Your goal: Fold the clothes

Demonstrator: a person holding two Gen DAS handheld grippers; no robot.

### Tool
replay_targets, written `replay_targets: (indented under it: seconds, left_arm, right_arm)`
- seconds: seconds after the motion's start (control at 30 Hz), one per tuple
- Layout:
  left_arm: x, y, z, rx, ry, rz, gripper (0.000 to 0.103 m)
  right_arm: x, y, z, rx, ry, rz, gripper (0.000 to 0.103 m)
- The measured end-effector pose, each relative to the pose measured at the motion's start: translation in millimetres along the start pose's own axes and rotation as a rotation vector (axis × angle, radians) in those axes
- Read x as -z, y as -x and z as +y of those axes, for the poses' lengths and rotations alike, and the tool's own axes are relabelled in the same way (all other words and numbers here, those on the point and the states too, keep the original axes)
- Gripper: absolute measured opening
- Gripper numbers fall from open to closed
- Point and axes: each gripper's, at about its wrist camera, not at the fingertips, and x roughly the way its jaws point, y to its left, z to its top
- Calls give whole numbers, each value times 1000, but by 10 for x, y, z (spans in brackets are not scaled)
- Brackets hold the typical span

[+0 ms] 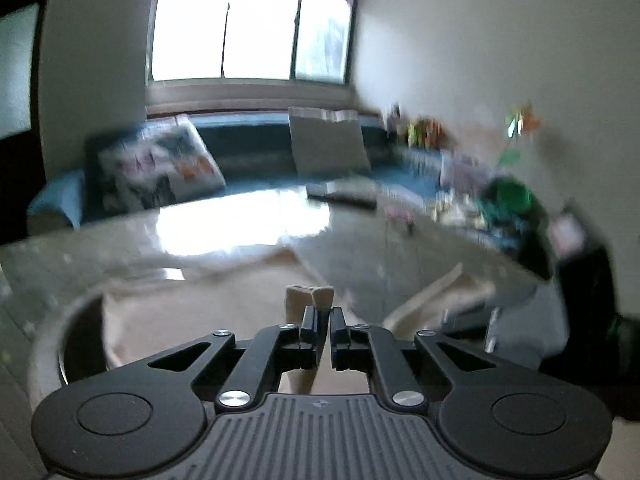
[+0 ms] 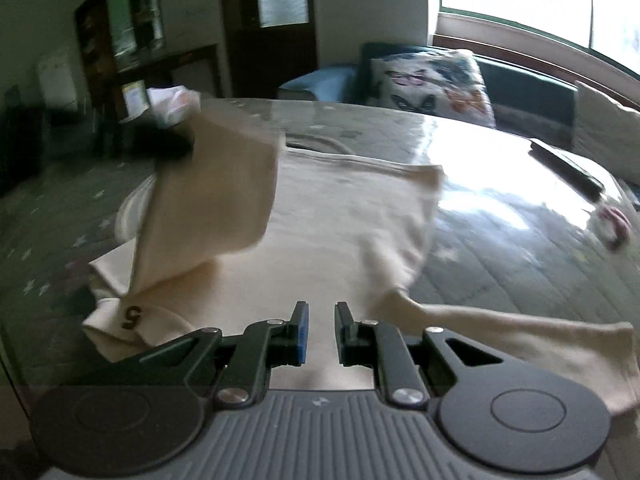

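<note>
A cream garment [image 2: 340, 216] lies spread on a glossy round table [image 2: 500, 240]. One part of it [image 2: 224, 192] is lifted in the air at the left of the right wrist view, and a sleeve [image 2: 520, 332] trails to the right. My left gripper [image 1: 323, 312] is shut on a fold of the cream cloth [image 1: 308, 296], held above the table. My right gripper [image 2: 321, 308] is open and empty, just above the near edge of the garment. The left wrist view is blurred.
A dark flat object [image 2: 568, 168] and a small pink item [image 2: 614, 224] lie on the table's far right. A blue sofa [image 1: 256, 148] with cushions stands behind the table under the window. Plants and clutter [image 1: 504, 196] stand at the right. A dark cabinet [image 2: 120, 40] is at the far left.
</note>
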Motion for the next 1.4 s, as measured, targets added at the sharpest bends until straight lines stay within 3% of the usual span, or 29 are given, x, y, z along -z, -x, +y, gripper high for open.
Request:
replay_targets:
  seconds: [0.17, 0.33, 0.4, 0.6, 0.73, 0.8, 0.97, 1.03, 1.1, 1.27, 1.4]
  left_arm:
    - [168, 20, 10, 20, -41, 48, 12]
    - [256, 97, 368, -109, -14, 61, 12]
    - [332, 84, 556, -169, 7, 83, 12]
    - [580, -46, 999, -252, 77, 181, 12]
    - [591, -56, 1084, -264, 96, 167, 16]
    - [582, -56, 1109, -264, 102, 152, 28]
    - [498, -183, 1122, -255, 96, 139, 31]
    - [499, -244, 1152, -253, 107, 149, 30]
    - [508, -279, 1186, -252, 122, 154, 7]
    - [532, -196, 1265, -265, 164, 120, 5]
    - [554, -178, 1300, -296, 170, 120, 5]
  right_arm:
    - [45, 129, -135, 24, -37, -14, 13]
    - [-18, 163, -117, 10, -50, -35, 14]
    - [-40, 116, -82, 2, -48, -32, 20]
    - [-53, -83, 4, 28, -38, -1, 26]
    - [-41, -176, -22, 61, -33, 25, 26]
    - [-33, -200, -34, 60, -29, 38, 26]
    - [-18, -212, -40, 56, -14, 54, 24]
    - [-25, -203, -32, 50, -9, 53, 15]
    - [-43, -179, -5, 51, 4, 42, 11]
    - [-159, -85, 12, 52, 11, -16, 7]
    - [-164, -222, -78, 69, -32, 8, 10]
